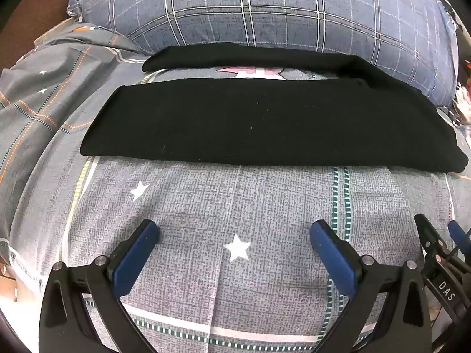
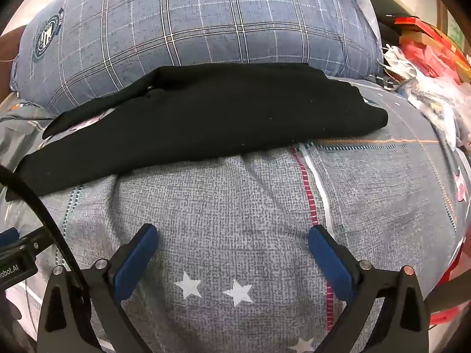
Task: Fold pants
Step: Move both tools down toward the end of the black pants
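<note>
Black pants (image 1: 259, 126) lie flat across the bed, legs spread apart toward the left, waist end at the right. They also show in the right wrist view (image 2: 206, 114), waist end at the right. My left gripper (image 1: 234, 232) is open and empty, hovering over the bedsheet short of the near trouser leg. My right gripper (image 2: 232, 235) is open and empty, also short of the pants, near their waist end. The right gripper's fingers (image 1: 435, 241) show at the right edge of the left wrist view.
A grey star-patterned bedsheet (image 1: 235, 206) covers the bed. A large blue plaid pillow (image 1: 265, 8) lies just behind the pants. A rumpled quilt (image 1: 44, 97) sits at the left. Red boxes and plastic bags (image 2: 426, 67) clutter the right side.
</note>
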Demonstrator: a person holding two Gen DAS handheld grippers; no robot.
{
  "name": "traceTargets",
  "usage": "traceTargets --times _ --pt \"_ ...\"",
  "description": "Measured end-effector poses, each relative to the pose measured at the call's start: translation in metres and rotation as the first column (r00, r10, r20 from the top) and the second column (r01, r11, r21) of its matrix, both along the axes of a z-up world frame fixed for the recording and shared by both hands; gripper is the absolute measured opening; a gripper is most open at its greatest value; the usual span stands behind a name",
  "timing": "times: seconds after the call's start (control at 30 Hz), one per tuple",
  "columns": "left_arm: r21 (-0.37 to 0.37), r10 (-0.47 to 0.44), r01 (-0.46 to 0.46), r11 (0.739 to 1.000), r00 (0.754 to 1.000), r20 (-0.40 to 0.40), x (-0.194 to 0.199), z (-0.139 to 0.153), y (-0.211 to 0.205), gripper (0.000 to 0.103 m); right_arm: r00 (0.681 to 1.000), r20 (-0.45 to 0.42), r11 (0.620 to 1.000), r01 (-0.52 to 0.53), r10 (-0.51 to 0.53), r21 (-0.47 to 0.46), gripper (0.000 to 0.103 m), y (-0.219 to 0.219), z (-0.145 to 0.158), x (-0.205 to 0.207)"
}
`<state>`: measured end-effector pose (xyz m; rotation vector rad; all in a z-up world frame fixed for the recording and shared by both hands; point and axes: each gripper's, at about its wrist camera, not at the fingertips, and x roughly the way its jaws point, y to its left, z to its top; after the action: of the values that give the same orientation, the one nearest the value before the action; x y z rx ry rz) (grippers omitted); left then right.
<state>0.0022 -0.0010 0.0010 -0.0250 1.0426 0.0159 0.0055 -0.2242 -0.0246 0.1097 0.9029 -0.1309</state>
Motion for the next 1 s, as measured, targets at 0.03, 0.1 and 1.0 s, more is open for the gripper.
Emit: traceTargets --times 0.03,0.1,1.0 --pt "0.000 0.000 0.000 1.000 1.000 0.000 0.000 0.000 0.000 0.103 1.000 0.001 1.000 0.000 0.000 -0.001 0.103 0.000 0.000 0.000" --pt "0.001 0.000 0.000 1.000 1.000 0.000 0.000 0.000 0.000 0.103 1.000 0.003 1.000 0.001 -0.001 -0.002 0.103 -0.001 0.000 0.001" --pt "-0.028 0.052 -0.049 0.998 0.992 0.111 0.037 0.105 0.061 0.088 0.997 0.062 0.996 -0.055 0.051 0.063 0.102 -0.048 0.069 0.036"
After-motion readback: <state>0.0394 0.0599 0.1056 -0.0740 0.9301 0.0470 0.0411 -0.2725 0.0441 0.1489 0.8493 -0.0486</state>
